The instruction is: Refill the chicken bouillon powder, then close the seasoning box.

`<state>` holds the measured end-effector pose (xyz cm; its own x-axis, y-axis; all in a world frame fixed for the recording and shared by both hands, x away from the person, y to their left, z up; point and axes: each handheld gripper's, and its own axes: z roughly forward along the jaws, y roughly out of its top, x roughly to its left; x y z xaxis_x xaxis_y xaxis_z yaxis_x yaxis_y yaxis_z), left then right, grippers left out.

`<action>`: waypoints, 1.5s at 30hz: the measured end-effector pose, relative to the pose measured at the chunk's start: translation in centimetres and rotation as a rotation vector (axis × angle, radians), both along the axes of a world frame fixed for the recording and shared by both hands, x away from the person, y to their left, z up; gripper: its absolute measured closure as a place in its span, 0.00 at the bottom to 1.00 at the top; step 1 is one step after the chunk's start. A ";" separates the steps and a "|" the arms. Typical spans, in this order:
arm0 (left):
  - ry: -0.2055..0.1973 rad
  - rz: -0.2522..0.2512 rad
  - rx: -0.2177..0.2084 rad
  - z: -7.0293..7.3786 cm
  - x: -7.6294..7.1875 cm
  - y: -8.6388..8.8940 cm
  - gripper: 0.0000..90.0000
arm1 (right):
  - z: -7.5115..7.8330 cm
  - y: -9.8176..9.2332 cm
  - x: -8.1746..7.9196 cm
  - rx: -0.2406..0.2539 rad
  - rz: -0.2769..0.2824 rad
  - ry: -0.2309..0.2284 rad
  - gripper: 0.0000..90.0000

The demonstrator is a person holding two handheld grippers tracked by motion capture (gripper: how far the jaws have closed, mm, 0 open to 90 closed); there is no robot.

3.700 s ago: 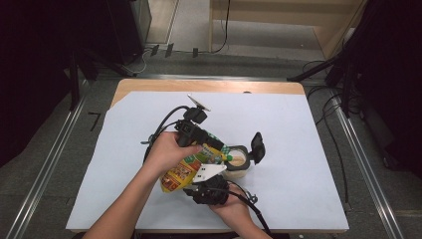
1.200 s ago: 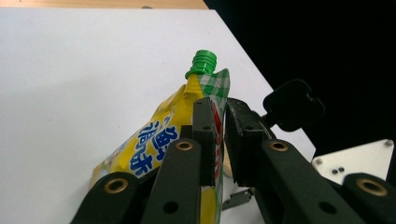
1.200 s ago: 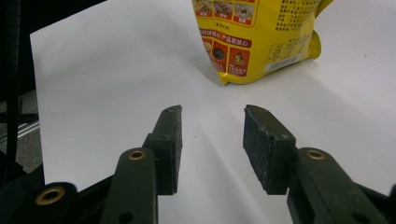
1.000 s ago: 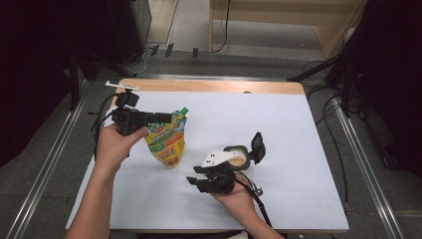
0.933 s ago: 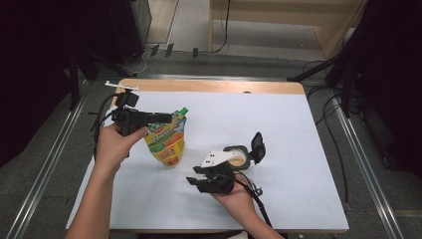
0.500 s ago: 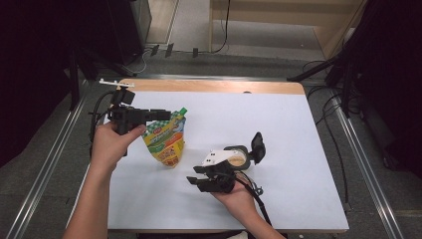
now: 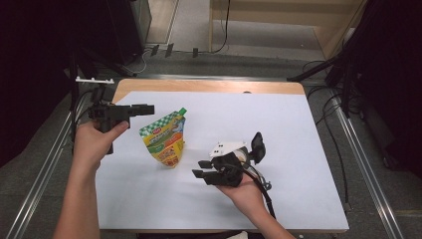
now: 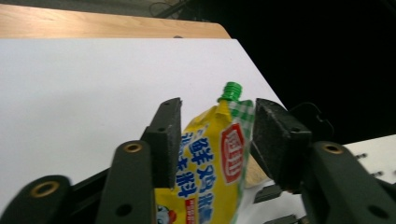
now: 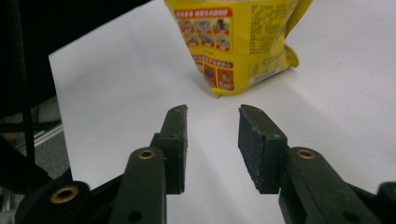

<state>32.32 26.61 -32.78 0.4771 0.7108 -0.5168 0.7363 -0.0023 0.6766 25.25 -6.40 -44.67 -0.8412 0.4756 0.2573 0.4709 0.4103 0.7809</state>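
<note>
Bright yellow pouch (image 7: 164,142) up front, blue lettering down its face, a red badge with white characters, a green-and-white check band across the top and a green screw cap (image 8: 231,91). Its back panel shows red and orange picture blocks. White sheet (image 7: 278,129) covers the desk (image 7: 209,85), pale wood showing along the far edge. Both claws are black, left claw (image 7: 145,109) and right claw (image 7: 199,169), with brass-coloured rivets.

Bright even overhead light on the white table (image 7: 298,129), dark surroundings, softly blurred close-ups.
</note>
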 end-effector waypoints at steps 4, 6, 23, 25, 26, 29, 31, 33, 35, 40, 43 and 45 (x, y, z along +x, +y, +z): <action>0.001 0.012 -0.001 -0.4 0.2 0.5 0.56 | 0.8 -0.9 0.4 0.010 -0.020 0.009 0.74; 0.007 0.021 0.002 -0.7 0.3 0.7 0.55 | 1.1 -1.4 0.7 0.014 -0.031 0.014 0.76; 0.059 0.046 0.015 -3.3 1.4 1.5 0.51 | 4.9 -4.5 1.2 0.003 -0.065 0.000 0.98; 0.061 0.053 0.016 -3.6 1.5 1.6 0.50 | 5.3 -5.3 1.3 0.008 -0.074 0.009 1.00; 0.061 0.055 0.020 -3.7 1.5 1.6 0.50 | 5.4 -5.6 1.4 0.006 -0.077 0.007 1.00; 0.065 0.063 0.011 -3.9 1.6 1.7 0.49 | 6.0 -6.9 1.8 0.013 -0.095 0.013 1.00; 0.065 0.063 0.014 -4.1 1.7 1.7 0.48 | 6.3 -7.4 1.9 0.015 -0.104 0.008 1.00; 0.066 0.061 0.021 -4.2 1.7 1.7 0.48 | 6.5 -8.0 2.1 0.018 -0.109 0.001 1.00; 0.068 0.066 0.019 -4.4 1.8 1.7 0.48 | 6.8 -8.6 2.3 0.022 -0.120 0.002 1.00; 0.077 0.069 0.014 -4.8 1.9 1.9 0.47 | 7.3 -10.1 2.7 0.021 -0.146 -0.002 1.00; 0.081 0.068 0.018 -5.1 2.0 1.9 0.47 | 7.5 -11.0 2.8 0.026 -0.164 -0.013 1.00; 0.084 0.068 0.018 -5.3 2.1 1.9 0.47 | 7.7 -11.7 3.0 0.032 -0.180 -0.017 1.00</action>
<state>34.40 28.54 -38.03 0.3832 0.7494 -0.5399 0.7890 0.0383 0.6132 28.21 -18.12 -36.93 -0.7472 0.6110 0.2614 0.5216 0.2953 0.8005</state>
